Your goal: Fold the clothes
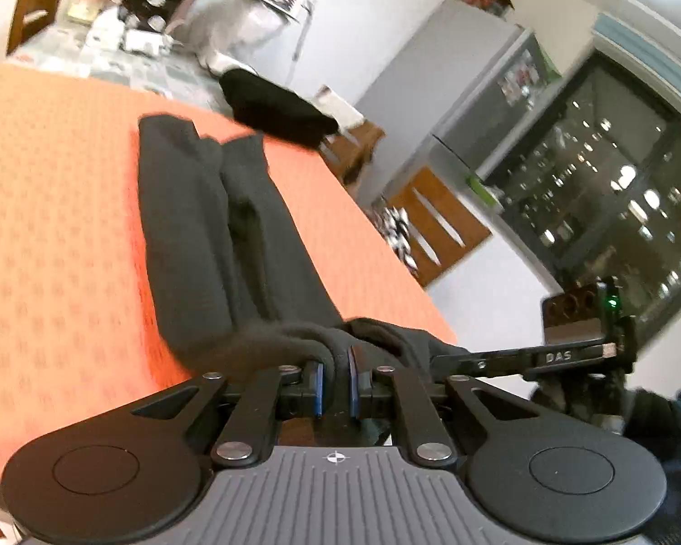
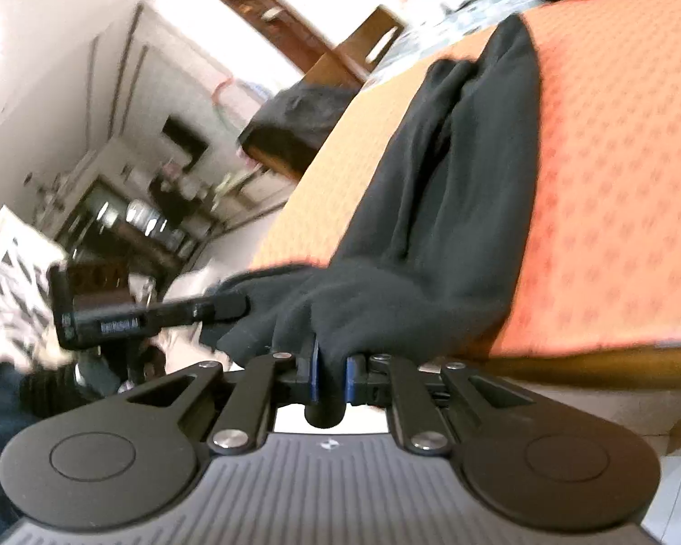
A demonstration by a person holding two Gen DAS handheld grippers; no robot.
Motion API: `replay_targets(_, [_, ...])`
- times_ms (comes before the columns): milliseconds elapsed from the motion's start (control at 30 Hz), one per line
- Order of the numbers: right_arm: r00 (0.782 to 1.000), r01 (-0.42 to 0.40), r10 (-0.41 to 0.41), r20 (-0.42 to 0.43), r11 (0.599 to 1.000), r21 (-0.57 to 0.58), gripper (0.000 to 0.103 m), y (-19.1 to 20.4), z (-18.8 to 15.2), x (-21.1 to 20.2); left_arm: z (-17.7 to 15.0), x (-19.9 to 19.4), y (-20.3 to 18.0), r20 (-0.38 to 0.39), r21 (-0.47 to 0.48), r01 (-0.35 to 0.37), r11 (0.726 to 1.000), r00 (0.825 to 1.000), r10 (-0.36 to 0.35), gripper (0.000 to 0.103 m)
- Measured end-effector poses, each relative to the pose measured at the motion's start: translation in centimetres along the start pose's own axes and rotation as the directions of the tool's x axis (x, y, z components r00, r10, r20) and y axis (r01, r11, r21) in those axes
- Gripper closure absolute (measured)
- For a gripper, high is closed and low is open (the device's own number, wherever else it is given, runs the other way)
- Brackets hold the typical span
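A long black garment (image 1: pixel 195 227) lies lengthwise on the orange table cloth (image 1: pixel 59 204), folded in two narrow halves. Its near end is bunched at the table's edge. My left gripper (image 1: pixel 336 370) is shut on that bunched end, with fabric pinched between the blue pads. Just to the right, my right gripper (image 1: pixel 458 356) reaches into the same end from the side. In the right wrist view the black garment (image 2: pixel 454 181) runs up the orange cloth (image 2: pixel 613 181), and my right gripper (image 2: pixel 330 374) is shut on a fold of it. The left gripper (image 2: pixel 231 306) holds the fabric beside it.
Another dark garment (image 1: pixel 277 104) hangs over a chair beyond the table's far side, also seen as a dark garment (image 2: pixel 295 127) in the right view. Wooden chairs (image 1: pixel 436 222), a grey fridge (image 1: pixel 454 91) and a dark glass cabinet (image 1: pixel 613 190) stand around the table.
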State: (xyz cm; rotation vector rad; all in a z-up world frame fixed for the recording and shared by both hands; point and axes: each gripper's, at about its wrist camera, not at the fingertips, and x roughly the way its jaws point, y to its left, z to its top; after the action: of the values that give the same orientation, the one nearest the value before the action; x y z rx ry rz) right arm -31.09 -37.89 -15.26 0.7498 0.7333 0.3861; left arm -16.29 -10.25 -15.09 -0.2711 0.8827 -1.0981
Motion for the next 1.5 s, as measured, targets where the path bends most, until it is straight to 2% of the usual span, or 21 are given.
replay_targets(100, [0.999,0.015,-0.019,0.038,0.995,0.102,0.09,-1.2,3.3,-0.1,2.8,1.4,0.7,0.018,-0.012,-0.021,1.0,1.0,0.021,0.09])
replay_targets(167, [0.999,0.037,-0.041,0.027,0.989,0.145,0.09,-2.4,5.4,0.7,4.6,2.4,1.2,0.03,-0.021,-0.035,0.999,0.999,0.036,0.09])
replay_targets(300, [0.996,0.088,-0.087,-0.016,0.974,0.209,0.09,-5.2,9.3,2.6,7.4,4.3,4.1,-0.015,-0.032,-0.033,0.999,0.999,0.032,0.09])
replay_targets(467, [0.993,0.118,-0.104,-0.063,0.947,0.3,0.09,-8.5,11.8,5.4,9.4,5.9,6.9,-0.039,-0.103,-0.019,0.994,0.999,0.015,0.09])
replay_targets(667, [0.993,0.117,-0.1,-0.063,0.918,0.379,0.088,-10.4,14.6,7.2,11.8,8.0,10.2,-0.066,-0.189,-0.005,0.982,0.998,-0.008,0.09])
replay_targets(767, [0.991,0.136,-0.118,-0.07,0.908,0.397,0.073,-11.2,15.8,8.2,12.7,8.5,11.4,-0.068,-0.259,-0.003,0.966,0.998,-0.015,0.088])
replay_targets(833, [0.991,0.133,-0.121,-0.056,0.901,0.414,0.066,-11.6,16.3,8.4,13.0,8.5,11.7,-0.041,-0.294,0.018,0.956,0.999,-0.032,0.085])
replay_targets(900, [0.992,0.121,-0.121,-0.027,0.902,0.414,0.052,-11.7,16.9,8.2,13.2,8.5,12.0,-0.018,-0.33,0.036,0.943,0.999,-0.045,0.076])
replay_targets(1000, [0.994,0.093,-0.112,0.019,0.898,0.43,0.044,-12.0,17.6,7.9,13.2,8.7,12.7,0.003,-0.397,0.046,0.917,0.999,-0.049,0.069])
replay_targets(1067, [0.994,0.076,-0.104,0.039,0.895,0.439,0.043,-12.2,18.1,7.7,13.1,8.8,13.1,0.012,-0.449,0.044,0.892,0.999,-0.043,0.065])
replay_targets(1133, [0.993,0.067,-0.103,0.058,0.895,0.44,0.043,-12.3,18.5,7.4,13.1,8.5,13.5,0.037,-0.494,0.049,0.868,0.999,-0.035,0.055])
replay_targets(1200, [0.991,0.07,-0.111,0.073,0.9,0.429,0.043,-12.2,18.9,6.9,13.3,7.7,13.8,0.086,-0.526,0.066,0.848,0.996,-0.024,0.035])
replay_targets(1300, [0.986,0.126,-0.159,0.06,0.921,0.369,0.043,-11.3,18.6,6.4,13.6,6.5,14.3,0.158,-0.572,0.096,0.815,0.987,-0.004,0.028])
replay_targets(1367, [0.98,0.167,-0.193,0.051,0.931,0.324,0.043,-10.6,18.3,6.1,14.2,5.8,14.5,0.173,-0.561,0.08,0.824,0.985,0.022,0.028])
replay_targets(1500, [0.964,0.246,-0.262,0.037,0.941,0.231,0.041,-9.3,17.8,5.4,14.8,5.8,13.6,0.126,-0.487,-0.002,0.874,0.989,0.072,0.027])
